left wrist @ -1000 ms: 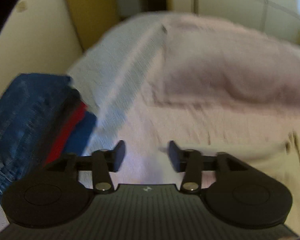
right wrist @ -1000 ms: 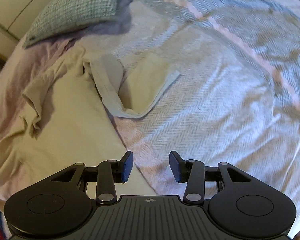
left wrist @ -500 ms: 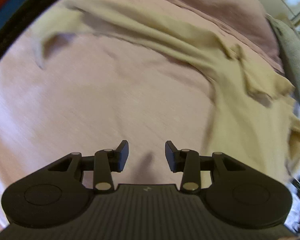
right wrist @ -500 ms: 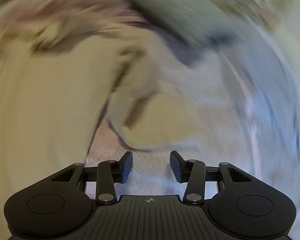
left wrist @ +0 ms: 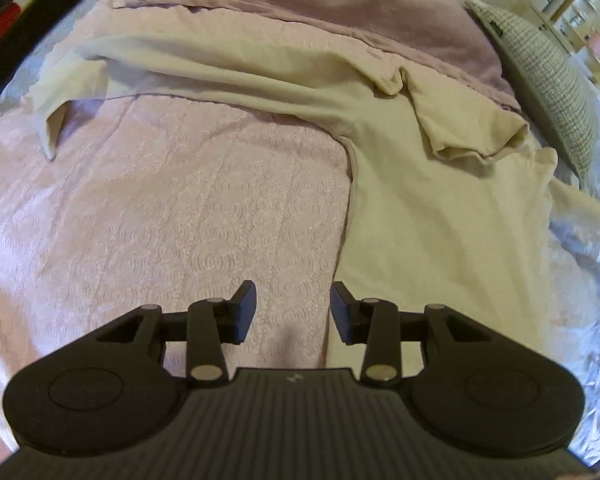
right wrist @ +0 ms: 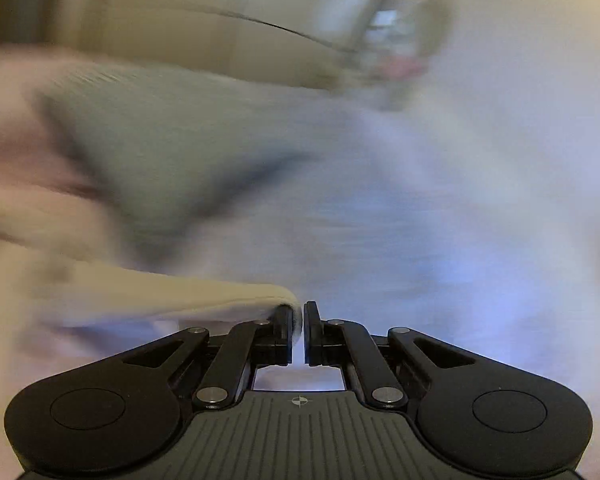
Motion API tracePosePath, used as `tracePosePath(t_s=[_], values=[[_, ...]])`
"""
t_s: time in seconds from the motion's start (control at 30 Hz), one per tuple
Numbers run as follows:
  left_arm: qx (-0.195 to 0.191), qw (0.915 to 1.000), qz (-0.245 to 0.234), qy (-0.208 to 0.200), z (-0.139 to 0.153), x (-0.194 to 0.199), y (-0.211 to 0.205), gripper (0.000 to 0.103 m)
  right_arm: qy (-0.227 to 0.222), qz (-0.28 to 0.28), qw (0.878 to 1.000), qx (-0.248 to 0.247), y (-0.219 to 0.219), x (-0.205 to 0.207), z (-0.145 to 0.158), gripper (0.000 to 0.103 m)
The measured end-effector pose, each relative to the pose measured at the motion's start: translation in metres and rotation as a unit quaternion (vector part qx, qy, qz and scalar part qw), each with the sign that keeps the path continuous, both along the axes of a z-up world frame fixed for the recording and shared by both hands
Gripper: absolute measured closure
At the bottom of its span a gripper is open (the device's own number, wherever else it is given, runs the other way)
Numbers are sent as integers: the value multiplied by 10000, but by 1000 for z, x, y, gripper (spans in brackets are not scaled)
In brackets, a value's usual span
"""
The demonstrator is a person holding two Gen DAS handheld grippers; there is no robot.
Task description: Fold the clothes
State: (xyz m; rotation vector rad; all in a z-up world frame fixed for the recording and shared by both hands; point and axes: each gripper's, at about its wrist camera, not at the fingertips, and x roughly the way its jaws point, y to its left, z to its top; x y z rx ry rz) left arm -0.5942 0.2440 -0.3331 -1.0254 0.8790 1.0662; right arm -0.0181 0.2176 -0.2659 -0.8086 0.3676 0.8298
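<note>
Cream cotton is what I am working with: a long-sleeved shirt (left wrist: 440, 216) lies spread on the pink bedspread (left wrist: 180, 216), its body running down the right half of my left wrist view and one sleeve stretched far to the left, the cuff bent over near the bed's edge. A fold of the cloth is bunched up near the shoulder, close to the grey checked pillow (left wrist: 548, 92) at the right. Beyond the shirt I see a mauve blanket (left wrist: 340, 4) lying across the head of the bed.

My left gripper (left wrist: 293, 312) hovers just above the bedspread with its jaws spread wide and nothing between them; the shirt's side edge runs down to its right fingertip.

My right wrist view tells me what the left one cannot: the right gripper (right wrist: 299, 320) has its jaws drawn almost together, and a pale cream edge of the shirt (right wrist: 204, 296) is pinched between them, trailing off to the left. Everything past the fingers there is smeared by motion blur; I can make out only a grey-green mass that is probably the pillow (right wrist: 160, 152) and pale bedding (right wrist: 420, 220), so I cannot tell which part of the shirt I have hold of.
</note>
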Motion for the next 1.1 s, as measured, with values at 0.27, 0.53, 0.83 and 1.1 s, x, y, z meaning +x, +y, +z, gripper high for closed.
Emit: tracePosePath(t_s=[0.27,0.53,0.83,1.1], values=[[-203,9996,124,-127,-3,-11,-41,62,3224,172,9462,-198,-91,-18,-52,44],[-546,9940,610,-721,-31,-39,-85,54,6161,-368,7868,93,-200,-85,-134,44],[-543,9864,553,-1448,-66,-34,-80,80,6602,-608,7478,348,-186,-87,-157,45],[-90,9823,-21,-1869,-5,-55,-92,100,6561,-323,7526,470,-205,-102,-106,100]])
